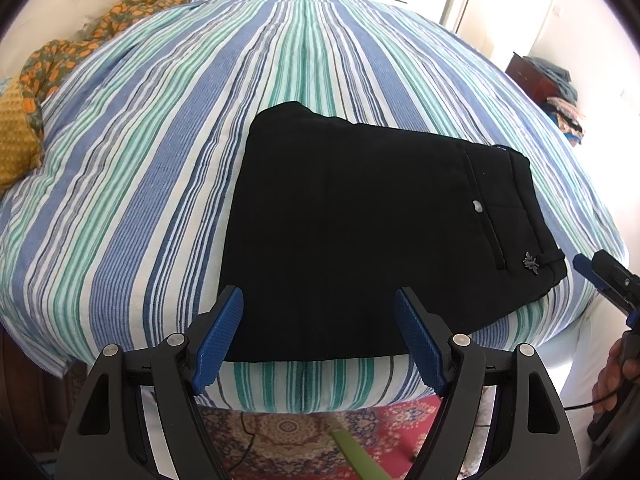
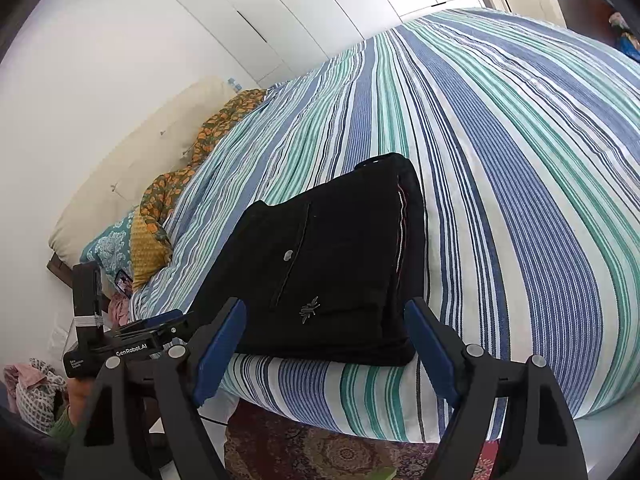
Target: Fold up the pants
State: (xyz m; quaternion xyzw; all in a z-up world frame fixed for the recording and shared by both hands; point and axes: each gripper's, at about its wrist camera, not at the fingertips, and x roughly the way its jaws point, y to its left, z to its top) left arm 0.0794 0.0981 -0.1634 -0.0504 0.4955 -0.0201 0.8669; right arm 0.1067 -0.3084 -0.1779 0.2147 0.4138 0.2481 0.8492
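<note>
Honestly, both sets of fingers are spread wide and holding nothing. The left gripper (image 1: pixel 319 340) hangs just off the near edge of the bed (image 1: pixel 160 160), its blue pads either side of the near hem of the pants (image 1: pixel 360 232); whether they touch the cloth I cannot tell. The right gripper (image 2: pixel 326 346) hovers the same way at the corner where the waistband and a small metal emblem (image 2: pixel 309 309) lie, fingers apart, the folded stack between and beyond them.

The black pants sit as a compact rectangle close to the bed's near edge, back pocket and a pale button (image 2: pixel 287 255) facing up, so the folding looks about done to me.

What could go wrong from here, I'd say: the bundle lies so near the edge that a nudge from either gripper might drag it toward the patterned rug (image 1: pixel 304 428) below. A pinch catching only the top layer could peel the fold open. The striped bedspread is soft and loose, so fingers pushed in low may snag it instead of the pants.
</note>
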